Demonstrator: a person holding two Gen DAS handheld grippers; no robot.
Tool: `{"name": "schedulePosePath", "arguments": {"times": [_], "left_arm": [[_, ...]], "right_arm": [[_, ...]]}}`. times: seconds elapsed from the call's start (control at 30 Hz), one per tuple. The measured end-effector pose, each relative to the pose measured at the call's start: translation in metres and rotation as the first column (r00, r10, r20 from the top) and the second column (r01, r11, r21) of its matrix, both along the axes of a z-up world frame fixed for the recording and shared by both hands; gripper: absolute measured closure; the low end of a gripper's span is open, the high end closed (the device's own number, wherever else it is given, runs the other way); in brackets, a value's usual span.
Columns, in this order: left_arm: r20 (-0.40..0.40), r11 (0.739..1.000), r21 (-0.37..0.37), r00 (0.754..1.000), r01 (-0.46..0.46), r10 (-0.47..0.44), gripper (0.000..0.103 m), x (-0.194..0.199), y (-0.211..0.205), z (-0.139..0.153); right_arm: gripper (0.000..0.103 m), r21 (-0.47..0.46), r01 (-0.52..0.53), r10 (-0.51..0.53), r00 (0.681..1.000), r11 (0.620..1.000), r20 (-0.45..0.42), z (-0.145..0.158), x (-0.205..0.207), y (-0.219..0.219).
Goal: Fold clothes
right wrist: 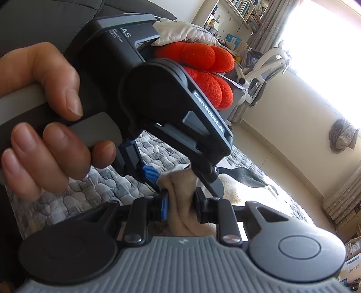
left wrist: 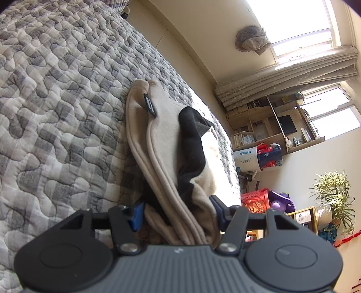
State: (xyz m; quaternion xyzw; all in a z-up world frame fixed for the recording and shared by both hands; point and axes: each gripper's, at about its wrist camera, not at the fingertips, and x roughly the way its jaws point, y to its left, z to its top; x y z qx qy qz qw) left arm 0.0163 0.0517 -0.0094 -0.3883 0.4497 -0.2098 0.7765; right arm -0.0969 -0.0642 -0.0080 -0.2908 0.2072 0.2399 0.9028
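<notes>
A bed covered by a grey-and-white checked quilt [left wrist: 58, 94] carries the work. Around it the room is bright: a sunlit window [left wrist: 293, 20] with a bunched pale curtain [left wrist: 286, 81], wooden shelves [left wrist: 270, 121] crowded with books and boxes, a red bag [left wrist: 255, 200], and a potted plant [left wrist: 331, 187] in the corner.

On the quilt lies a beige garment [left wrist: 162, 144] with a black panel [left wrist: 194, 139] and a small dark label [left wrist: 150, 104], gathered into long folds that run toward the left wrist camera.

The left gripper [left wrist: 178, 211] has its jaws about half apart, with the bundled beige folds filling the space between the blue pads; the cloth touches both sides (how firmly they press cannot be told). In the right wrist view this same tool appears from outside, gripped by a bare hand [right wrist: 52, 126], with red-and-white gloved fingers [right wrist: 203, 63] behind its body.

The right gripper [right wrist: 181, 208] has its jaws narrow and pinched on a bunch of the beige garment [right wrist: 180, 198], the cloth squeezed between the blue pad and the black one, just beside the tips of the left tool.
</notes>
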Motion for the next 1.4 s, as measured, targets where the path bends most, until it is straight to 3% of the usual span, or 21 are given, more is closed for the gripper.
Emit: {"name": "schedulePosePath", "arguments": {"times": [0.27, 0.47, 0.63, 0.7, 0.83, 0.93, 0.97, 1.07, 1.1, 1.17, 1.3, 1.4], "left_arm": [[0.007, 1.000, 0.019, 1.000, -0.013, 0.012, 0.063, -0.002, 0.007, -0.002], [-0.021, 1.000, 0.016, 1.000, -0.021, 0.021, 0.065, -0.002, 0.010, -0.007], [-0.021, 1.000, 0.017, 1.000, -0.022, 0.022, 0.066, -0.003, 0.011, -0.008], [-0.023, 0.999, 0.023, 0.999, -0.023, 0.023, 0.066, -0.003, 0.012, -0.009], [-0.024, 0.999, 0.035, 1.000, -0.019, 0.020, 0.066, -0.004, 0.013, -0.010], [-0.028, 0.999, 0.042, 0.999, -0.019, 0.020, 0.066, -0.004, 0.013, -0.010], [-0.026, 0.999, 0.045, 0.999, -0.018, 0.019, 0.066, -0.004, 0.012, -0.010], [-0.020, 0.998, 0.055, 1.000, -0.017, 0.018, 0.066, -0.004, 0.011, -0.009], [-0.018, 0.998, 0.058, 1.000, -0.018, 0.019, 0.066, -0.004, 0.010, -0.009], [-0.017, 0.998, 0.062, 1.000, -0.019, 0.020, 0.066, -0.004, 0.009, -0.009], [-0.018, 0.997, 0.072, 1.000, -0.022, 0.023, 0.066, -0.004, 0.007, -0.008], [-0.016, 0.996, 0.083, 1.000, -0.023, 0.024, 0.066, -0.004, 0.006, -0.009]], "right_arm": [[0.079, -0.042, -0.007, 0.008, 1.000, 0.999, 0.018, -0.006, -0.001, 0.006], [0.074, -0.069, -0.016, 0.017, 1.000, 0.998, 0.014, -0.009, 0.001, 0.009], [0.071, 0.002, -0.019, 0.019, 0.998, 1.000, -0.061, 0.004, 0.013, -0.002], [0.066, 0.046, -0.021, 0.026, 0.994, 0.999, -0.102, 0.011, 0.019, -0.009], [0.048, 0.240, 0.036, 0.022, 0.972, 0.970, -0.236, 0.028, 0.033, -0.044], [0.037, 0.413, 0.187, -0.065, 0.954, 0.891, -0.293, 0.045, 0.051, -0.086], [0.028, 0.472, 0.254, -0.105, 0.942, 0.844, -0.319, 0.047, 0.056, -0.102], [0.024, 0.587, 0.447, -0.183, 0.872, 0.676, -0.454, 0.042, 0.073, -0.148], [0.024, 0.604, 0.507, -0.196, 0.840, 0.615, -0.505, 0.038, 0.079, -0.162], [0.024, 0.583, 0.610, -0.211, 0.766, 0.536, -0.607, 0.024, 0.085, -0.178], [0.024, 0.567, 0.714, -0.110, 0.657, 0.411, -0.746, -0.001, 0.085, -0.194], [0.024, 0.559, 0.739, -0.062, 0.622, 0.375, -0.780, -0.005, 0.081, -0.198]]}}
